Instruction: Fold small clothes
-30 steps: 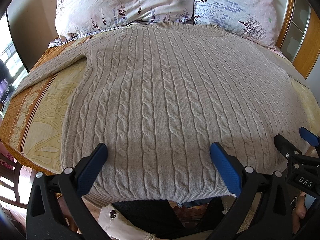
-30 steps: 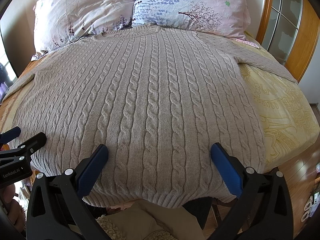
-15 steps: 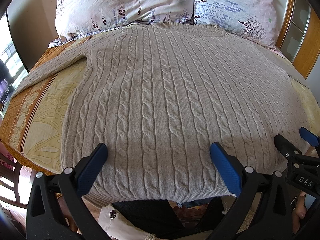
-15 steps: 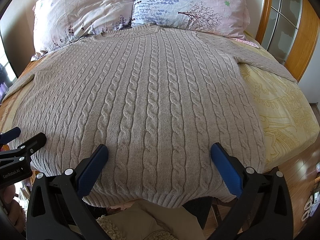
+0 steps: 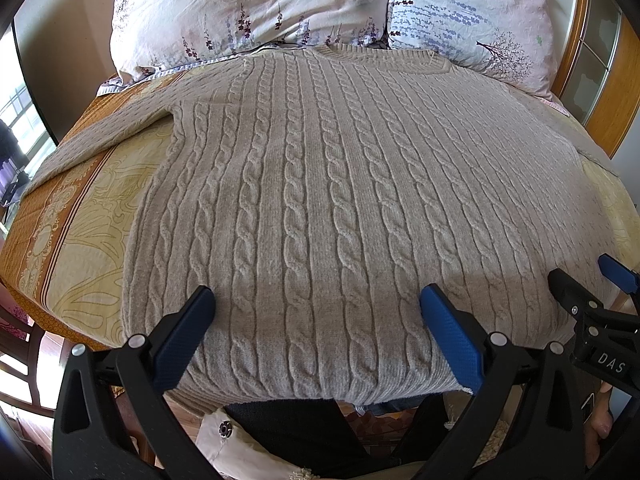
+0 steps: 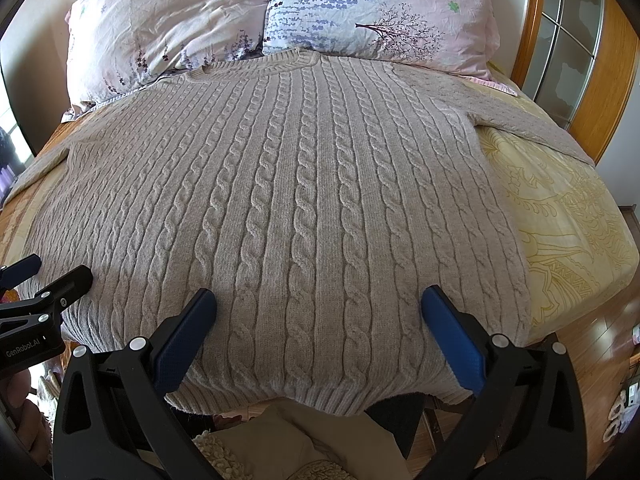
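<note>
A beige cable-knit sweater (image 5: 332, 184) lies flat and face up on the bed, collar toward the pillows, both sleeves spread sideways. It also fills the right wrist view (image 6: 304, 200). My left gripper (image 5: 316, 316) is open and empty, hovering over the hem's left part. My right gripper (image 6: 318, 316) is open and empty, over the hem's right part. The right gripper shows at the right edge of the left wrist view (image 5: 592, 292). The left gripper shows at the left edge of the right wrist view (image 6: 44, 280).
Two floral pillows (image 5: 248, 12) (image 6: 380, 8) lie at the head of the bed. A yellow patterned bedsheet (image 6: 560, 220) covers the bed. A wooden wardrobe with glass panes (image 6: 572, 40) stands at the right. A window (image 5: 16, 120) is at the left.
</note>
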`<state>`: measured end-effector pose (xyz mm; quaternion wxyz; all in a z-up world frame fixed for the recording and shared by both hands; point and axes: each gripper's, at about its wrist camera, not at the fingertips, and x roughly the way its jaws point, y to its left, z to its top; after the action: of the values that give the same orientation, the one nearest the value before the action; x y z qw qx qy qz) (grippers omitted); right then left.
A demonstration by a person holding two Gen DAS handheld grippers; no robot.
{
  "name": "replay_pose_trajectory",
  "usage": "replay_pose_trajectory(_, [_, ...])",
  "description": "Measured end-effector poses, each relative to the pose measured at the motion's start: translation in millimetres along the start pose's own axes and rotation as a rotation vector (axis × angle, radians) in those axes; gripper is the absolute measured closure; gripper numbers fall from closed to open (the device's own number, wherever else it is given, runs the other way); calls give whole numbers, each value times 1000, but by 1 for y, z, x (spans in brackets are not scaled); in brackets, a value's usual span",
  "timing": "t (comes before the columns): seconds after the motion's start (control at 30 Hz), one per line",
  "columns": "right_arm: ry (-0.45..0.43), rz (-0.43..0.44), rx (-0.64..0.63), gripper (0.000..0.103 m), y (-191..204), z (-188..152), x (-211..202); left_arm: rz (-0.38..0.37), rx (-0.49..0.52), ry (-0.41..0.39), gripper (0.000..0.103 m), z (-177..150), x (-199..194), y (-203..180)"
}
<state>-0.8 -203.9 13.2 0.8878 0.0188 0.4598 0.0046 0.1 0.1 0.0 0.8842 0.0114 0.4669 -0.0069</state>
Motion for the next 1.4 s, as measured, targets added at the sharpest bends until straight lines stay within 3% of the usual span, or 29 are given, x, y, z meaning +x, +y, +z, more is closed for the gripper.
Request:
replay_pose_trajectory(0.83, [18, 32, -48, 1, 0, 1, 0, -1, 3, 14, 2, 2, 2, 0])
replay_pose_trajectory(1.13, [-85, 134, -158, 1, -9, -2, 1, 4, 44, 18, 2, 6, 3, -2])
replay_pose_trajectory(1.27, [-82, 172, -189, 1, -11, 3, 1, 40, 94, -4, 2, 9, 1, -10])
replay_pose_trajectory(1.4, [-102, 212, -114, 3, -34, 25, -3, 23, 143, -38, 2, 15, 2, -15])
